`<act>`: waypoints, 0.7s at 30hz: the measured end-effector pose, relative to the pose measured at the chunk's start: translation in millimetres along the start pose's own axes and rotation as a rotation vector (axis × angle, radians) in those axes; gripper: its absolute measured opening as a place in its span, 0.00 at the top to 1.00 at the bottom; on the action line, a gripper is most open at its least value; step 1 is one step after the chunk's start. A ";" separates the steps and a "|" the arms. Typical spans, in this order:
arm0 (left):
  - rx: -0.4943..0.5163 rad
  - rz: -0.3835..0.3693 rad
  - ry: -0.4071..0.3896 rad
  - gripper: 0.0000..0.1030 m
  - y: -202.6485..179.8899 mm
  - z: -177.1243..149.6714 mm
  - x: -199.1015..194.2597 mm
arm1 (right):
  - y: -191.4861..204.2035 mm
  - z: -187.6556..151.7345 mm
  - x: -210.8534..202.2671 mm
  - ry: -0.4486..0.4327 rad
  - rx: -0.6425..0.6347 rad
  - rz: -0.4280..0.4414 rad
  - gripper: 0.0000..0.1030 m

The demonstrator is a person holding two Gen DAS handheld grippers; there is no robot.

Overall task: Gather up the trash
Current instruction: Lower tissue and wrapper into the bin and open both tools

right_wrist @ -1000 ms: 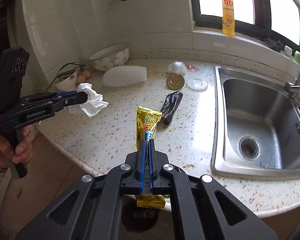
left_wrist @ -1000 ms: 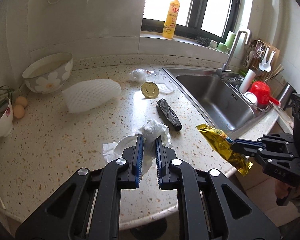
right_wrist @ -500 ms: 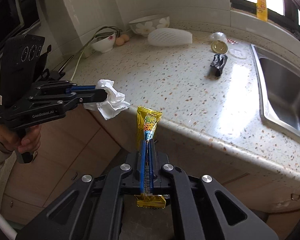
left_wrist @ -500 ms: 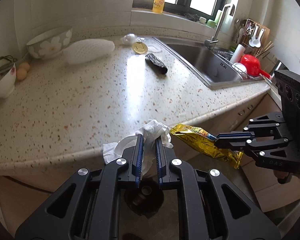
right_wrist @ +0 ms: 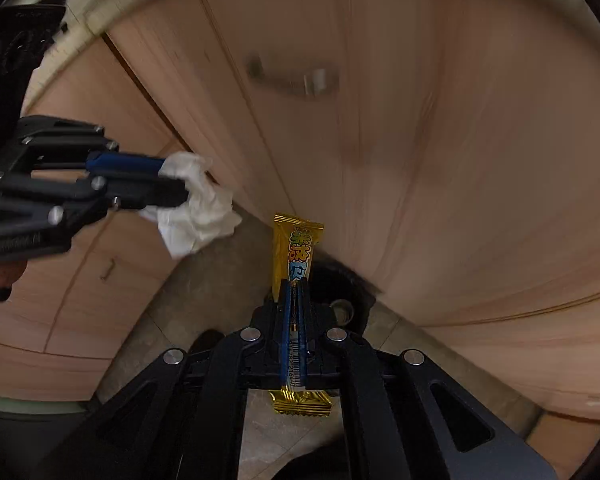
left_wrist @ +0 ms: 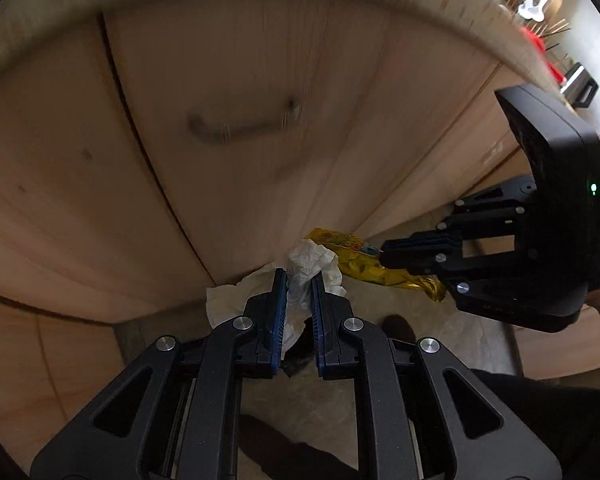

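Now lowered off the desk, facing cupboard doors (left_wrist: 240,128). Left claw (left_wrist: 298,280) clamped on crumpled tissue (left_wrist: 314,264); right claw (right_wrist: 295,288) pinching gold wrapper (right_wrist: 298,240) flat, just right of tissue. Below the claws, dark bin mouth (right_wrist: 340,284), probably: release likely next.

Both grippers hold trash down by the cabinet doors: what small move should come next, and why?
Probably lower both toward the dark bin opening on the floor. The left gripper clamps the crumpled tissue and the right gripper pinches the gold wrapper, and both hang above it, unreleased.
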State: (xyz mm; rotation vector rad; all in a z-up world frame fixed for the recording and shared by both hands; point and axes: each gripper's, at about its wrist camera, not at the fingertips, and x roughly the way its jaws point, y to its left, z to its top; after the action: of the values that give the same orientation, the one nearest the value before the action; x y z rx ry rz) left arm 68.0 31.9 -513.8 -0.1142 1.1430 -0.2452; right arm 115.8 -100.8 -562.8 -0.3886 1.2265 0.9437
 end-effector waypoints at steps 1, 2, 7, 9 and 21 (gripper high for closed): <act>-0.006 -0.003 0.005 0.89 1.8 -5.8 13.6 | -2.7 -3.1 13.8 0.017 0.002 -0.003 1.00; -0.015 -0.012 0.011 0.89 3.9 -11.0 26.9 | -6.2 -7.0 31.1 0.042 0.011 -0.004 1.00; -0.036 -0.036 0.036 0.89 12.0 -42.8 97.9 | -19.1 -25.9 99.9 0.097 0.034 0.010 1.00; -0.021 -0.032 0.063 0.89 13.2 -56.2 126.9 | -24.8 -34.5 127.1 0.122 0.046 0.011 1.00; -0.010 -0.051 0.149 0.86 10.9 -93.8 218.0 | -50.7 -68.5 221.8 0.195 0.196 0.077 0.96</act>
State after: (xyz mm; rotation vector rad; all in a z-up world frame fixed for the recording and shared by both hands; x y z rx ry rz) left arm 69.5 -8.9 -747.8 -0.1357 1.2903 -0.2972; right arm 121.0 -90.3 -800.1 -0.2839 1.5069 0.8566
